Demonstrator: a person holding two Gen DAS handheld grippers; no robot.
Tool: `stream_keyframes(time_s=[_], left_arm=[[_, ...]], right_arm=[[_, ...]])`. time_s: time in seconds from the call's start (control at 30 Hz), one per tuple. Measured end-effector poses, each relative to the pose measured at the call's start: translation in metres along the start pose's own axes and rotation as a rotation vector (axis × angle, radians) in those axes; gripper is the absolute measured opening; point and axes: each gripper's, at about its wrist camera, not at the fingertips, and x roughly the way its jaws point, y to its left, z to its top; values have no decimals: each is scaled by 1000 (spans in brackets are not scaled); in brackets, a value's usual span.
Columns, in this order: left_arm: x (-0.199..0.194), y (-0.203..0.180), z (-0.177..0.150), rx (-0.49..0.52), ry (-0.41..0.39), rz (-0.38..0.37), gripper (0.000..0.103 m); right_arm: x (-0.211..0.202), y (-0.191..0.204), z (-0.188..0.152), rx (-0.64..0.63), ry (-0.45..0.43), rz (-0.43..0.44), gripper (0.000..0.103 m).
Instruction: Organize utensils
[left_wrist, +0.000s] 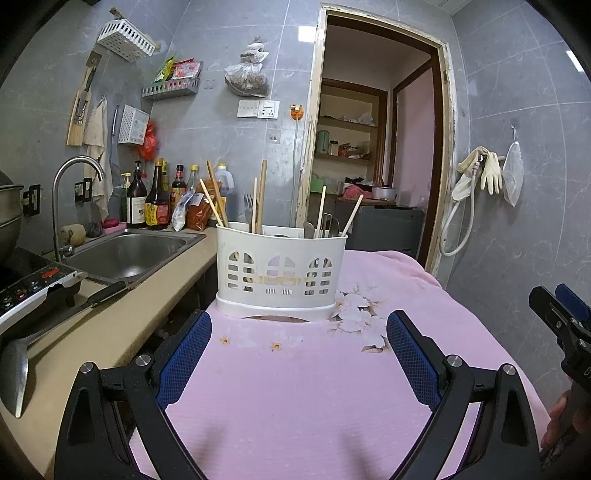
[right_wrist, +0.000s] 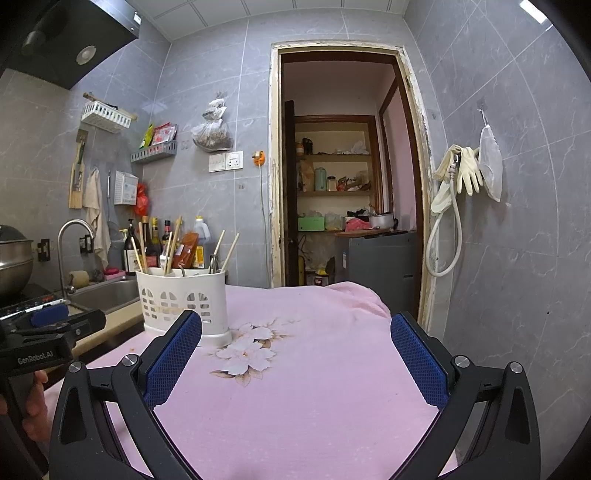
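Observation:
A white plastic utensil caddy (left_wrist: 280, 273) stands on the pink flowered cloth (left_wrist: 303, 387), holding wooden chopsticks (left_wrist: 216, 201) and metal cutlery (left_wrist: 325, 225) upright in its compartments. My left gripper (left_wrist: 299, 350) hovers open just in front of it, nothing between its blue pads. From the right wrist, the caddy (right_wrist: 183, 299) sits ahead to the left, partly behind my left blue pad. My right gripper (right_wrist: 295, 354) is open and empty over the cloth (right_wrist: 314, 369). The other gripper (right_wrist: 48, 332) shows at the left edge, held by a hand.
To the left runs a beige counter (left_wrist: 110, 332) with a steel sink (left_wrist: 129, 254), a tap (left_wrist: 74, 177), sauce bottles (left_wrist: 155, 199), a knife (left_wrist: 107, 291), a ladle (left_wrist: 14, 369) and an induction hob (left_wrist: 29, 284). A doorway (left_wrist: 373, 147) opens behind the table. Grey tiled wall with gloves (left_wrist: 491, 173) is on the right.

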Motion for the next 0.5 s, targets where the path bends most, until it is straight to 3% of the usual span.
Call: stream_keyframes(time_s=[0.5], left_arm=[[-3,-1,1,6,-8,0,93]], right_arm=[[-1,-1,1,-2,-3,-1,103]])
